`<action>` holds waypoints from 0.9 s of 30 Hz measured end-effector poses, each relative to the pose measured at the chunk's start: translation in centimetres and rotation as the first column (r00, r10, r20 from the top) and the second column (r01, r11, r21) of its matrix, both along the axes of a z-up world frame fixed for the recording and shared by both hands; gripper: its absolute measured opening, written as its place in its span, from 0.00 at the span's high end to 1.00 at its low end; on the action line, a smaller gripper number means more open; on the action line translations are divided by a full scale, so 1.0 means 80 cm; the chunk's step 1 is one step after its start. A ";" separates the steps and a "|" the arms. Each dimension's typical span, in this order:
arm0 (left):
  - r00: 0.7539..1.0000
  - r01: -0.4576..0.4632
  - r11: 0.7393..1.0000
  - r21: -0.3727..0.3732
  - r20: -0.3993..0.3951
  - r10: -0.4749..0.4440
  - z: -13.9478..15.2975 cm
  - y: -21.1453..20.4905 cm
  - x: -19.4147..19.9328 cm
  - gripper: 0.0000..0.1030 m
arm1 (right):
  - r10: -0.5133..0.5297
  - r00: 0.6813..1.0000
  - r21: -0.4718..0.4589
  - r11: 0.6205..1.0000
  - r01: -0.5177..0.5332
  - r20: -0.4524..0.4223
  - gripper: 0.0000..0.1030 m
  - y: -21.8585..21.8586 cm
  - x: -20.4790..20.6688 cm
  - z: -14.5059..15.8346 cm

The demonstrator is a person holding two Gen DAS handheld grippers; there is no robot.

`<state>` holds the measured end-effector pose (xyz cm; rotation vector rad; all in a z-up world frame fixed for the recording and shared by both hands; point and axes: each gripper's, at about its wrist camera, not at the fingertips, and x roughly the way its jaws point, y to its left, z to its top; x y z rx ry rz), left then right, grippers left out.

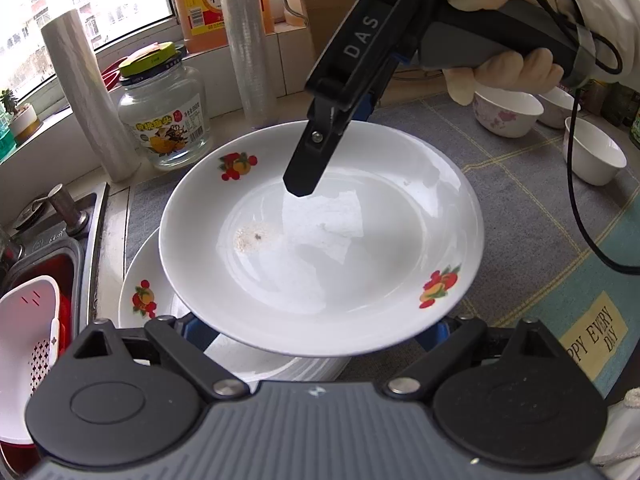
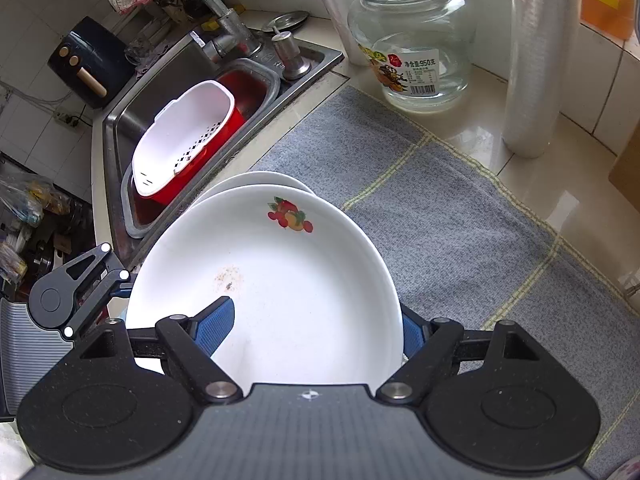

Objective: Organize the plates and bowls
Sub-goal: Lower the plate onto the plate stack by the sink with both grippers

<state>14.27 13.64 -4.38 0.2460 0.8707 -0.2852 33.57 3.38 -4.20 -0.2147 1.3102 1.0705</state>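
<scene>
A white plate (image 1: 320, 260) (image 2: 280, 300) with fruit decals and a small brown stain is held off to one side above a stack of matching plates (image 1: 148, 280) (image 2: 256, 180). My right gripper (image 1: 328, 148) (image 2: 316, 312) straddles its far rim. One blue pad (image 2: 216, 328) lies on the inside and the other finger sits behind the rim. My left gripper (image 1: 316, 320) (image 2: 116, 284) has its fingers spread wide beneath the near edge, tips hidden by the plate. Three bowls stand at the right: one floral (image 1: 506, 114), two white (image 1: 592, 156).
A glass jar (image 1: 166, 120) (image 2: 412, 48), two film rolls (image 1: 88, 96) (image 2: 536, 60) and an oil bottle (image 1: 204, 0) line the back. The sink (image 2: 120, 120) with a white colander (image 2: 184, 136) lies left of the stack. A grey mat (image 2: 440, 220) covers the counter.
</scene>
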 end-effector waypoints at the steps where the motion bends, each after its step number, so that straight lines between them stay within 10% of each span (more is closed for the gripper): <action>1: 1.000 -0.002 1.000 -0.001 -0.004 0.002 -0.001 0.003 0.000 0.08 | 0.002 1.000 -0.001 1.000 -0.002 -0.002 0.16 0.003 -0.001 -0.001; 27: 0.996 -0.049 0.997 -0.062 -0.084 0.044 -0.009 0.042 0.003 0.08 | 0.039 0.999 -0.045 0.998 -0.039 0.000 0.16 0.056 -0.009 -0.020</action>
